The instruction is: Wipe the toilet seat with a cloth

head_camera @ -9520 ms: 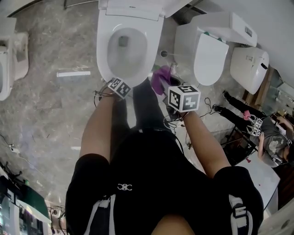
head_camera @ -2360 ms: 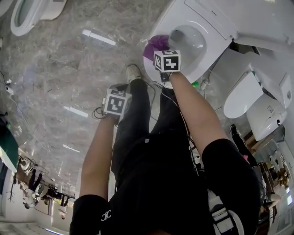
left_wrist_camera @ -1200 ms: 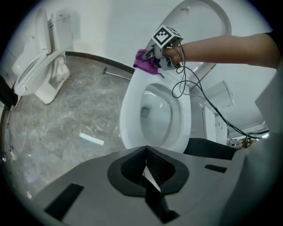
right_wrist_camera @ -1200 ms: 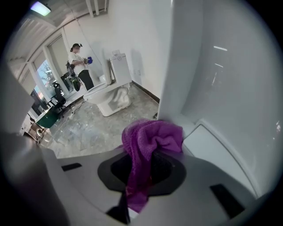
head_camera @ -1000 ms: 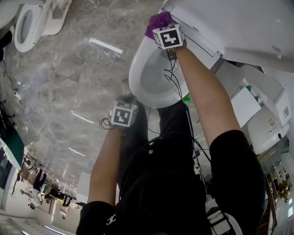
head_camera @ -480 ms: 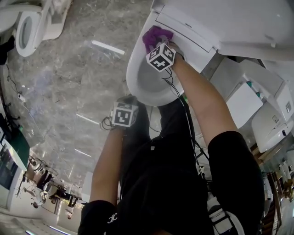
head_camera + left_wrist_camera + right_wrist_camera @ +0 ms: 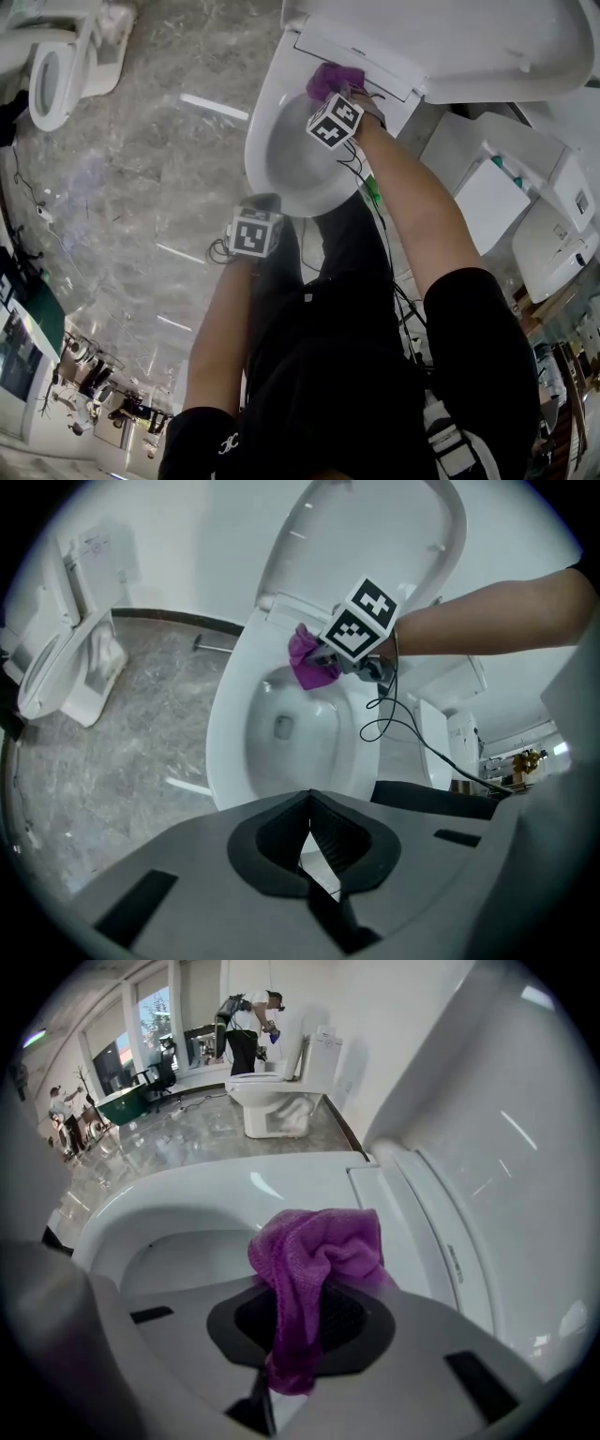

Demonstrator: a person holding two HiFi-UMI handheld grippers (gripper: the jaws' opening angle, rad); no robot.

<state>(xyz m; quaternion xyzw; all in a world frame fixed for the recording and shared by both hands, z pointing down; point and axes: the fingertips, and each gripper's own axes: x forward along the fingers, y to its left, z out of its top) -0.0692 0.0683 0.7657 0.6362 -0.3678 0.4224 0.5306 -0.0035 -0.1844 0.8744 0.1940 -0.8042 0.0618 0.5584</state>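
Note:
A white toilet seat (image 7: 261, 122) rings the bowl, and its lid (image 7: 450, 37) stands raised behind it. My right gripper (image 7: 330, 91) is shut on a purple cloth (image 7: 334, 78), which it presses on the back of the seat by the hinge. In the right gripper view the cloth (image 7: 314, 1260) bunches out of the right gripper (image 7: 295, 1335) over the seat rim (image 7: 216, 1190). My left gripper (image 7: 255, 234) hangs by the person's leg, short of the bowl's front. In its own view the left gripper (image 7: 309, 832) is shut on nothing, and the cloth (image 7: 307, 663) shows beyond it.
Other white toilets stand at the upper left (image 7: 52, 75) and at the right (image 7: 487, 197) on the marble floor (image 7: 141, 187). Cables (image 7: 375, 216) trail from the right gripper along the arm. A person (image 7: 248, 1026) works at a far toilet.
My right gripper has slid the cloth along the back of the seat toward its middle by the hinge, and its cube has rolled. The left gripper stays shut by the leg.

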